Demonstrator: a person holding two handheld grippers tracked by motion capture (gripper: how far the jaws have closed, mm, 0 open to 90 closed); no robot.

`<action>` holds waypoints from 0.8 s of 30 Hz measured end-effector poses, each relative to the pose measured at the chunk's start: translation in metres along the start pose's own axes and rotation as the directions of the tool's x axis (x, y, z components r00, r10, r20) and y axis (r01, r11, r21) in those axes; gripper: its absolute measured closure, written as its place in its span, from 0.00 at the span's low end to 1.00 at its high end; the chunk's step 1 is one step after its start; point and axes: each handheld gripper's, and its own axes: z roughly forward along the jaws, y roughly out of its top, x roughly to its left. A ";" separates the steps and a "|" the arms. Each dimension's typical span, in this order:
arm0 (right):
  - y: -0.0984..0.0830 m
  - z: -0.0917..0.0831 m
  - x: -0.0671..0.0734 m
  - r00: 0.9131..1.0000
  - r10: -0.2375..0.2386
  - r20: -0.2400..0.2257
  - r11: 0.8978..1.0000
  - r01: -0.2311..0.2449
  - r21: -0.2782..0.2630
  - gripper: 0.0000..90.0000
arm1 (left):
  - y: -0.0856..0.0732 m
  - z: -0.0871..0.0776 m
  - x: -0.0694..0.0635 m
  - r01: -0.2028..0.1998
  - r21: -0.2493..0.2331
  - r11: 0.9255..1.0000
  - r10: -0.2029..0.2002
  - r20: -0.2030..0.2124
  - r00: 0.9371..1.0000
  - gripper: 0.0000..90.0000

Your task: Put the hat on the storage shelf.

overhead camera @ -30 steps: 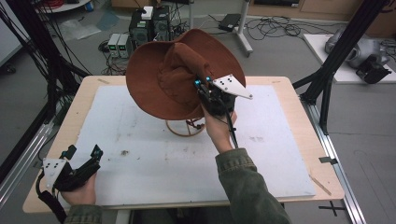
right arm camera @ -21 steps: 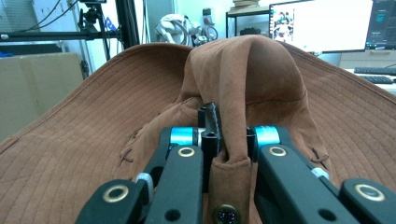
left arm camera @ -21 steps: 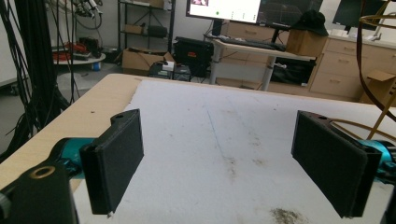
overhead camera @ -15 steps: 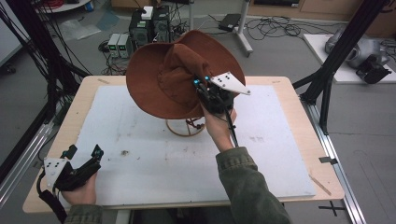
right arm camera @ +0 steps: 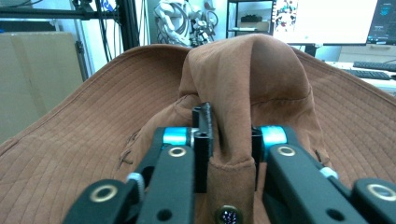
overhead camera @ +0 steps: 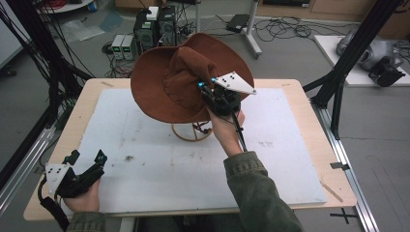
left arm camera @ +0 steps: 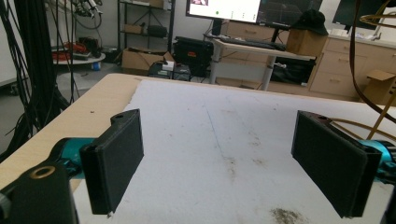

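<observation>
Pinching the brown hat [overhead camera: 169, 87] above its wire stand [overhead camera: 186, 134], right gripper [overhead camera: 212, 94] jaws have just eased; left gripper [overhead camera: 87, 162] spread.

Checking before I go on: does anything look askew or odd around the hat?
Yes: the brown hat sits tilted on the wire stand, its crown bunched into a fold between the right claw's jaws, which have just been opening.

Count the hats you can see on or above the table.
1. A brown hat sits tilted over a wire stand mid-table, its crown between the right gripper's jaws. None other visible.
</observation>
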 end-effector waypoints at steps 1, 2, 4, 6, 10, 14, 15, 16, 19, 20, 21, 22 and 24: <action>0.000 0.000 0.000 1.000 0.006 0.000 1.000 -0.006 0.000 0.87 | 0.000 0.000 0.000 0.000 0.000 1.000 0.000 0.000 1.000 0.19; 0.000 0.000 0.000 1.000 0.006 0.000 1.000 -0.006 0.000 0.87 | 0.000 0.000 0.000 -0.001 0.002 1.000 0.001 0.000 1.000 0.19; 0.000 -0.001 -0.001 1.000 0.007 0.005 1.000 -0.007 -0.007 0.77 | 0.000 0.000 0.000 0.001 -0.001 1.000 -0.001 -0.001 1.000 0.19; 0.000 -0.001 0.000 1.000 0.008 0.009 1.000 -0.008 -0.015 0.74 | 0.000 0.000 0.000 0.001 -0.001 1.000 -0.001 -0.001 1.000 0.19; 0.001 -0.002 0.000 1.000 0.002 0.019 1.000 -0.002 -0.024 0.65 | 0.000 0.000 0.000 0.001 -0.003 1.000 -0.001 -0.001 1.000 0.19; 0.002 -0.005 0.002 0.999 -0.005 0.040 0.999 0.007 -0.046 0.48 | 0.000 0.000 0.000 -0.001 -0.003 1.000 0.001 -0.001 1.000 0.19; 0.002 -0.005 0.002 0.999 -0.005 0.040 0.999 0.007 -0.046 0.48 | 0.000 0.000 0.000 0.000 -0.002 1.000 0.000 -0.002 1.000 0.19; 0.003 -0.006 0.002 0.999 -0.010 0.038 0.999 0.012 -0.047 0.41 | 0.000 0.000 -0.001 -0.001 -0.002 1.000 0.001 -0.001 1.000 0.19; 0.002 -0.006 0.002 0.999 -0.008 0.050 0.999 0.010 -0.034 0.29 | 0.000 0.000 -0.001 0.001 -0.004 1.000 -0.001 0.000 1.000 0.19; 0.002 -0.006 0.002 0.999 -0.008 0.050 0.999 0.010 -0.034 0.29 | 0.000 0.000 -0.001 0.000 -0.003 1.000 0.000 0.000 1.000 0.19; 0.002 -0.007 0.002 0.998 -0.019 0.054 1.000 0.020 -0.023 0.20 | 0.000 0.000 -0.001 0.000 -0.005 1.000 0.000 -0.001 1.000 0.19; 0.002 -0.007 0.001 0.998 -0.022 0.053 0.999 0.024 -0.030 0.18 | 0.000 0.000 -0.001 0.000 -0.004 1.000 0.000 0.000 1.000 0.19; 0.003 -0.009 0.002 0.998 -0.021 0.060 0.999 0.024 -0.041 0.13 | 0.000 0.000 -0.001 -0.001 -0.002 1.000 0.001 -0.001 1.000 0.19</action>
